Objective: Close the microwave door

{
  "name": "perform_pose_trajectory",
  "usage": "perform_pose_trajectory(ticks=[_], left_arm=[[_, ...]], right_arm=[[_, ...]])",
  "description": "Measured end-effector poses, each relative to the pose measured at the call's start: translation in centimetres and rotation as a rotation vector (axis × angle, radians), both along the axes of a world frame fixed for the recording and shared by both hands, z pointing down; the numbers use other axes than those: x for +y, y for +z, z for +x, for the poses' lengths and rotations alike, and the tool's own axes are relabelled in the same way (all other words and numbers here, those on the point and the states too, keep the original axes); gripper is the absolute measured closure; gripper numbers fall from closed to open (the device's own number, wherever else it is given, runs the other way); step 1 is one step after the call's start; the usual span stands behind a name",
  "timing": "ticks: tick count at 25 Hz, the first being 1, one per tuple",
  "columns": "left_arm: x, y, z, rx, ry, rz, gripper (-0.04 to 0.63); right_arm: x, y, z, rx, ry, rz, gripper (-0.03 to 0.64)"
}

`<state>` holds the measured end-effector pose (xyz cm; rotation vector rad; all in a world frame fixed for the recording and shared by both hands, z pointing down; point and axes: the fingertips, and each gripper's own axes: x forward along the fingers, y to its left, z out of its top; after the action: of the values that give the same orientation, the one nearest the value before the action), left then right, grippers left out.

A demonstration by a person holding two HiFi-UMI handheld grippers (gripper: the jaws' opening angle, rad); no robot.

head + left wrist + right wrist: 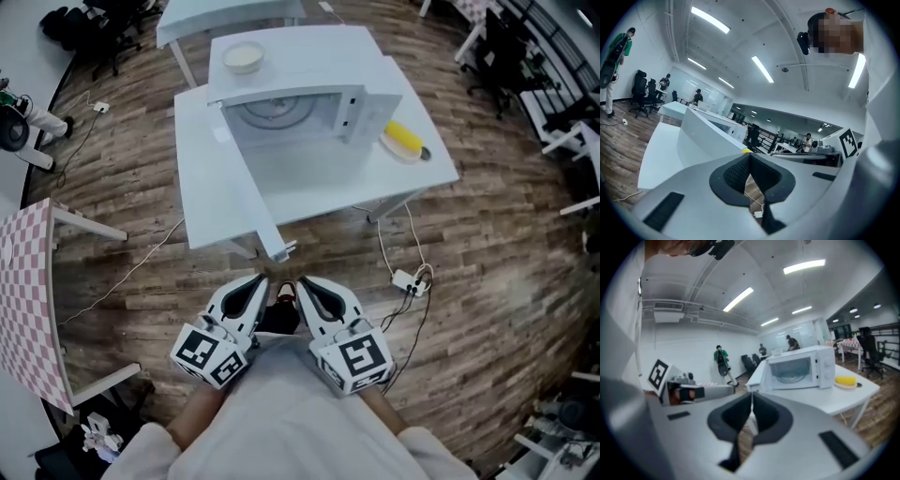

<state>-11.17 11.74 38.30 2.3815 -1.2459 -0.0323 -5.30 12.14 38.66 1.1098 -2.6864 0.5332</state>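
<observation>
A white microwave (pixel 300 103) stands on a white table (pixel 431 173), and its door (pixel 248 178) is swung wide open toward me on the left side. In the right gripper view the microwave (pixel 799 369) shows its glass turntable inside the empty cavity. My left gripper (pixel 261 279) and right gripper (pixel 303 283) sit side by side close to my body, well short of the table. Both are shut with nothing between the jaws. In the gripper views the left gripper (pixel 750 157) and the right gripper (pixel 751 394) have their dark pads pressed together.
A bowl (pixel 244 58) rests on top of the microwave. A yellow item on a plate (pixel 403 141) lies on the table to its right. A power strip (pixel 410 280) with cables lies on the wooden floor. A checked table (pixel 28 291) stands at the left.
</observation>
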Motion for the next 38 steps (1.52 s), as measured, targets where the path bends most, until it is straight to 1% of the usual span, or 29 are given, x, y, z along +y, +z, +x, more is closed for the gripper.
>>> perform_pose_trajectory(ticks=[6, 15, 18, 24, 30, 33, 38], left_arm=[[-2.9, -0.3, -2.3, 0.029, -0.011, 0.016, 0.577], [-6.1, -1.4, -4.2, 0.049, 0.019, 0.067, 0.577], [-6.3, -1.3, -4.1, 0.052, 0.062, 0.072, 0.577], [-6.0, -0.3, -3.6, 0.065, 0.172, 0.036, 0.577], [-4.9, 0.0, -2.8, 0.023, 0.255, 0.051, 0.577], [-4.3, 0.3, -2.0, 0.023, 0.311, 0.043, 0.577], [-4.2, 0.5, -1.5, 0.025, 0.329, 0.025, 0.577]], right_arm=[[-3.1, -0.2, -0.4, 0.016, 0.053, 0.011, 0.594], [-7.1, 0.1, 0.0, 0.031, 0.161, 0.011, 0.594], [-7.5, -0.2, -0.2, 0.027, 0.188, 0.026, 0.594], [-6.8, 0.5, 0.0, 0.024, 0.221, 0.001, 0.594], [-6.7, 0.6, -0.8, 0.023, 0.200, -0.001, 0.594], [-7.0, 0.8, -1.2, 0.029, 0.179, -0.004, 0.594], [-7.7, 0.8, -1.5, 0.031, 0.161, -0.009, 0.594]])
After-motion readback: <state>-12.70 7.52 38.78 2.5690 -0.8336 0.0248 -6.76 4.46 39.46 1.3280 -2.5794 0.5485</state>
